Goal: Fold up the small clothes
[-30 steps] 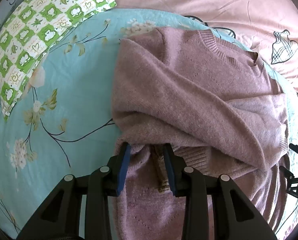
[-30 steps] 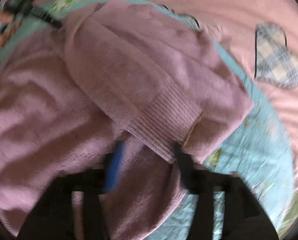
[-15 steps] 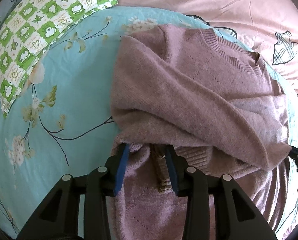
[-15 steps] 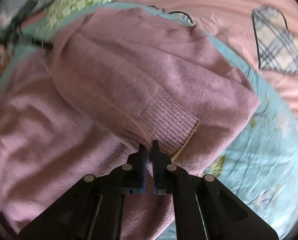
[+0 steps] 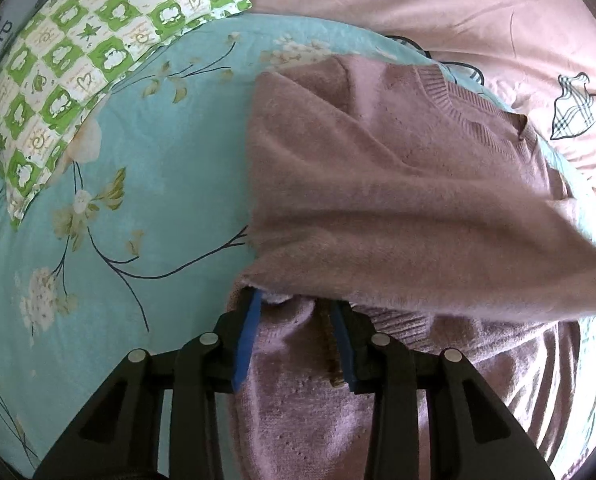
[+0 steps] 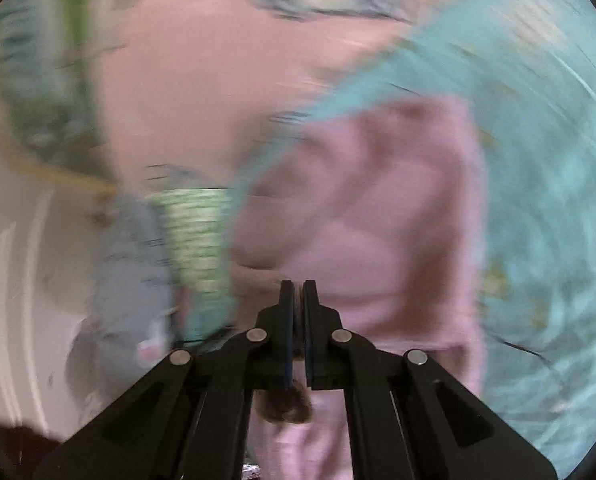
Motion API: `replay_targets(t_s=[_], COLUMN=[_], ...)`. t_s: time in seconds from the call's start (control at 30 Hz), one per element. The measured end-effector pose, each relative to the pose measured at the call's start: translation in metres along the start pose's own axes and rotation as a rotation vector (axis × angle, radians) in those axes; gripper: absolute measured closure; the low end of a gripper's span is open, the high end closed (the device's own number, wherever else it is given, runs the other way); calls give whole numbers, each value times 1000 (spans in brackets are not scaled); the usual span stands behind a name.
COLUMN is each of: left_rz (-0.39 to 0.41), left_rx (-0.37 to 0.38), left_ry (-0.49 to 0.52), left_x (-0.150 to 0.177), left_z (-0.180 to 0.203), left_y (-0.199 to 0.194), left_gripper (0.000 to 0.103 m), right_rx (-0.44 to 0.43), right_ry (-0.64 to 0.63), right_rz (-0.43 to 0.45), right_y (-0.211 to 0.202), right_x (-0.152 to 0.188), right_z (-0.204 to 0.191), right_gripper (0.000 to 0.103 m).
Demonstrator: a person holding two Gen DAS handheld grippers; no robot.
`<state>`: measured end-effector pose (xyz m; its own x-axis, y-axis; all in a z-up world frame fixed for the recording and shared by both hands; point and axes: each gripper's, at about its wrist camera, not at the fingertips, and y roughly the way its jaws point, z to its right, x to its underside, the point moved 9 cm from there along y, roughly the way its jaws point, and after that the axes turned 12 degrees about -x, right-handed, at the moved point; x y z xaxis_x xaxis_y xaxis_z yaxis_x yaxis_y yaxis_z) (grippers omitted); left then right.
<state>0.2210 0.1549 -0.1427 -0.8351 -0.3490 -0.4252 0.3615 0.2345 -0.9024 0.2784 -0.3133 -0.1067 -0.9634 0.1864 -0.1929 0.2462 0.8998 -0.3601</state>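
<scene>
A mauve knitted sweater (image 5: pixel 398 184) lies on the bed, ahead of the left tool (image 5: pixel 296 340) and reaching back under it. Its long axis runs from the tool away toward the far right, where the ribbed neckband (image 5: pixel 474 116) sits — so the collar points away from the tool and the lower body comes toward it. The knit looks soft and fuzzy, with a faint pattern of small holes in the part nearest the camera. One sleeve or fold is drawn across the body from left to right as a broad band, and a ribbed cuff (image 5: pixel 402 324) peeks out beneath it just right of the tool.

The left tool stands spread, its blue-lined fingers (image 5: pixel 248 344) on either side of a ridge of the knit at the folded edge; they are not pinching it. The cloth lies between them, and whether it touches the pads I cannot tell.

The right tool (image 6: pixel 297 320) is drawn nearly closed, only a thin slit between its fingers. That view is badly smeared, so whether cloth is caught in the slit cannot be told. The sweater (image 6: pixel 362 220) fills the space ahead of it and below.

To the left of the left tool stretches a turquoise floral bedsheet (image 5: pixel 138 184), with a green checked pillow (image 5: pixel 78 68) far left and a pink quilt (image 5: pixel 438 4) beyond the collar.
</scene>
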Motion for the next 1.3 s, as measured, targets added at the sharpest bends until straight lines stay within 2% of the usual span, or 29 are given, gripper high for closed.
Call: replay_targets(t_s=[0.17,0.23,0.37,0.43,0.5,0.57,0.6,0.7,0.73,0.77,0.8,0.83,0.93,1.0,1.1,1.13,1.17,1.2,1.23,1.27,1.3], left_rz=[-9,-30,-56,-55,-40,-10,9,8,-4,-18,-43,-71,-112,-122,-147,-141,-126,-97,-91,-78,-26], left_rx=[-18,-12,51,133,244,298,317,314,328,338,343,357,385,398,390,387,386,392,409,403,385], left_ry=[-9,-22,6,11,-3,-22,-40,-87,-103,-117,-134,-148,-181,-176,-164,-159,-151,-139,-129,-129,-126], left_x=[6,13,26,27,23,13,3,-27,-41,-52,-65,-74,-98,-111,-117,-118,-120,-122,-123,-124,-128], left_z=[-10,-15,-17,-18,-21,-29,-36,-50,-52,-52,-53,-51,-44,-36,-23,-19,-16,-12,-8,-7,-8], left_y=[-1,3,-1,-12,-31,-46,-52,-43,-33,-22,-7,6,33,46,62,64,65,63,60,56,46], left_gripper=[70,70,72,70,59,49,42,33,31,31,31,31,31,31,33,33,39,73,96,95,96], right_rx=[212,258,351,392,443,494,498,471,434,404,407,423,453,428,462,452,440,430,429,421,408], right_ry=[-21,-26,-85,-125,-141,-165,-181,-236,-243,-251,-266,-288,-342,-355,-395,-401,-400,-392,-374,-360,-360], right_rz=[-67,-73,-84,-85,-87,-67,-49,2,4,-15,-35,-46,-43,-67,-127,-148,-159,-173,-190,-196,-181], right_y=[26,30,38,45,53,53,49,48,50,59,68,77,88,99,111,115,116,119,121,120,116], right_x=[11,15,15,15,5,3,2,4,6,10,13,15,10,9,9,11,12,14,16,16,16], right_z=[42,49,52,48,43,38,35,11,7,1,-1,-2,2,5,15,18,19,22,26,29,28], right_gripper=[99,99,99,98,98,97,97,95,87,65,52,32,32,32,32,38,62,78,98,98,98])
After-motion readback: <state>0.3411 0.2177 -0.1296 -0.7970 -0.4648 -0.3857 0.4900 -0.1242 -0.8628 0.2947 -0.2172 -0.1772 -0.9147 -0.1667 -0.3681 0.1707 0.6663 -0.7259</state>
